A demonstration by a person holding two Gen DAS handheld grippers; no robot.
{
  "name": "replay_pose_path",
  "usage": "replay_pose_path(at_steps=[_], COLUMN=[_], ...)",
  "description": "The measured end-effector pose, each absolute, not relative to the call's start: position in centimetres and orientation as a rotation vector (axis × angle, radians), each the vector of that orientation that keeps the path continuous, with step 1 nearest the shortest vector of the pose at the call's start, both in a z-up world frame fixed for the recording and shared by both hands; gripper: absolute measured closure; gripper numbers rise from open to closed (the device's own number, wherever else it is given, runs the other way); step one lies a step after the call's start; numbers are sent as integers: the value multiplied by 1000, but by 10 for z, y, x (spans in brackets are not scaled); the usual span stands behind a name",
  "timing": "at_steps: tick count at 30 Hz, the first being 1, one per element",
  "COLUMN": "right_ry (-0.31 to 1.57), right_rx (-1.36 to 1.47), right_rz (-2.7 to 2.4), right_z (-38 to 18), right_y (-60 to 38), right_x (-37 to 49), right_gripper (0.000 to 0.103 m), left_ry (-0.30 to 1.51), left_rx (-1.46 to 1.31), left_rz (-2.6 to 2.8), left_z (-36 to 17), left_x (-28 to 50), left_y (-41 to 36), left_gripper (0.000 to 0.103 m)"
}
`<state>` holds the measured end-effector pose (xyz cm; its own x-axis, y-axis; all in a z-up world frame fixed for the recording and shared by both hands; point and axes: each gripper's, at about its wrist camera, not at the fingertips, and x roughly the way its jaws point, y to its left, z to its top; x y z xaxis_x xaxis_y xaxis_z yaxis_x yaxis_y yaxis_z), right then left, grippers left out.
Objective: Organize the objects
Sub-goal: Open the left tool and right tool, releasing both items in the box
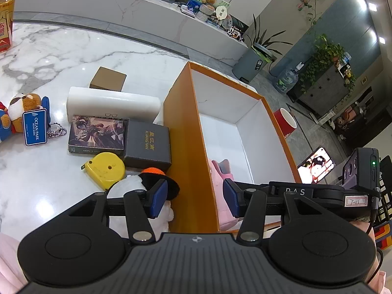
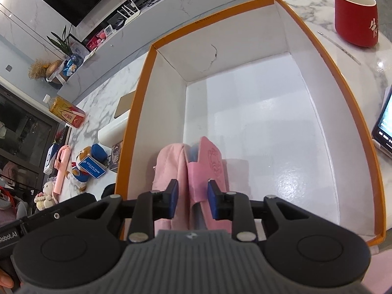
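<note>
An open orange box (image 2: 340,78) with a white inside stands on the marble table (image 1: 73,49). A soft pink pouch (image 2: 166,164) and a pink embossed case (image 2: 213,161) stand on edge in its near left corner. My right gripper (image 2: 193,199) is inside the box. Its blue pads (image 2: 174,197) stand on either side of the pink case, slightly apart from it. My left gripper (image 1: 194,198) straddles the box's left wall (image 1: 186,134), open and clear of the wall. A white plush penguin (image 1: 147,183) with a black and orange hat lies behind its left finger.
Left of the box lie a yellow tape measure (image 1: 105,169), a dark grey box (image 1: 147,147), a card box (image 1: 95,134), a white roll (image 1: 112,105), a brown carton (image 1: 107,80) and a tagged bear plush (image 1: 24,112). A red mug (image 2: 355,17) and a phone (image 1: 316,165) sit right of the box.
</note>
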<state>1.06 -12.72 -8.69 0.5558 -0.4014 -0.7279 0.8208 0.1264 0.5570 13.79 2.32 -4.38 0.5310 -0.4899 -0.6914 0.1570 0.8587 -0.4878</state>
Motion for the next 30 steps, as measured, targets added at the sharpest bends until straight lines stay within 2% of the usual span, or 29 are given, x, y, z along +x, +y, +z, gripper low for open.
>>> replay_pose_path(at_steps=[8,10,13,17,19,25,30], right_ry=[472,481,548,719,740,538,489], right_rx=[1144,1135,1000,715,744,1054,1115], right_rz=[-920,-916,-969,-1049,-1016,-944,-937], right_z=[-96,-95,-82,-65,-71,-89,-89], right_y=[-130,-130,-122,-107,-110,-123,-120], right_x=[14,16,26,57,63,40,31], right_gripper=[73,77,88,90,89,86,82], left_ry=[934,934,932,930,927,926,935], left_rx=[-393,-395,-397,-408,-411,-408,-413], left_rz=[-403,-403,-402,-399,-402,-403,-401], left_z=[-43,-43,-43,-44,-44,-44,-46], left_x=[137,136,136,136,135,134,134], left_y=[23,23,23,26,26,29,31], left_gripper=[45,45,45,45,45,45,45])
